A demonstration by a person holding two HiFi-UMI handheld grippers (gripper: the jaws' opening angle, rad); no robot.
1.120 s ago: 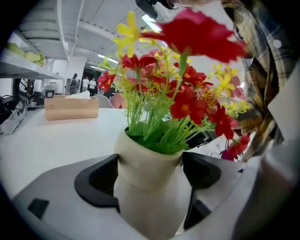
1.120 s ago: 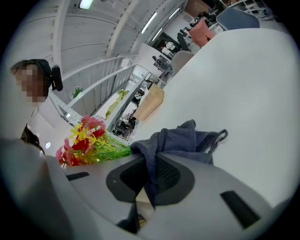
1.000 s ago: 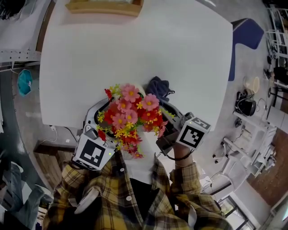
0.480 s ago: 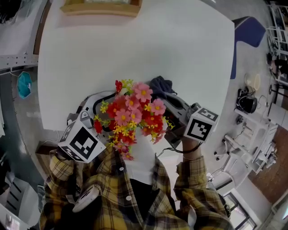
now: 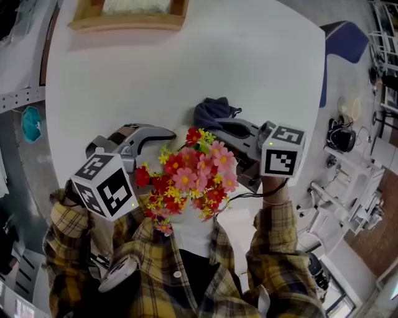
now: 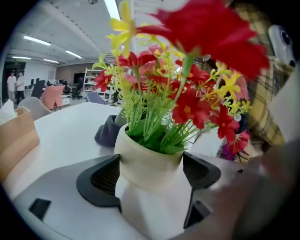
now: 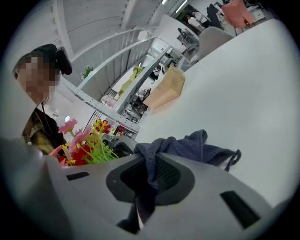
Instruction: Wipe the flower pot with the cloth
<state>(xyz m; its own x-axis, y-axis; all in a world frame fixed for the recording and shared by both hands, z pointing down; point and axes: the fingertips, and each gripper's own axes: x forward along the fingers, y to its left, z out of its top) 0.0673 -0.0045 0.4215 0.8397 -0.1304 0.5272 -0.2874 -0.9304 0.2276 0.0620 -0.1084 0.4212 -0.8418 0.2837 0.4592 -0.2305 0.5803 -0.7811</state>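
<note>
A white flower pot (image 6: 149,180) with red, pink and yellow artificial flowers (image 5: 191,175) sits clamped between the jaws of my left gripper (image 6: 150,185), which is shut on it. In the head view the blooms hide the pot, and the left gripper (image 5: 163,134) reaches in from the left. A dark blue cloth (image 5: 213,112) lies bunched on the white table (image 5: 186,62) just beyond the flowers. My right gripper (image 7: 149,185) is shut on one end of the cloth (image 7: 187,147), whose other end trails on the table. The right gripper (image 5: 217,127) stands right of the flowers.
A wooden tray (image 5: 127,13) stands at the table's far edge, and shows as a tan box (image 6: 16,136) in the left gripper view. A blue chair (image 5: 342,43) stands off the right side. The person's plaid sleeves (image 5: 273,242) frame the near edge.
The left gripper has swung out to the left and farther onto the table, and the flowers have shifted right and nearer the person. The right gripper moved slightly forward, still holding the cloth.
</note>
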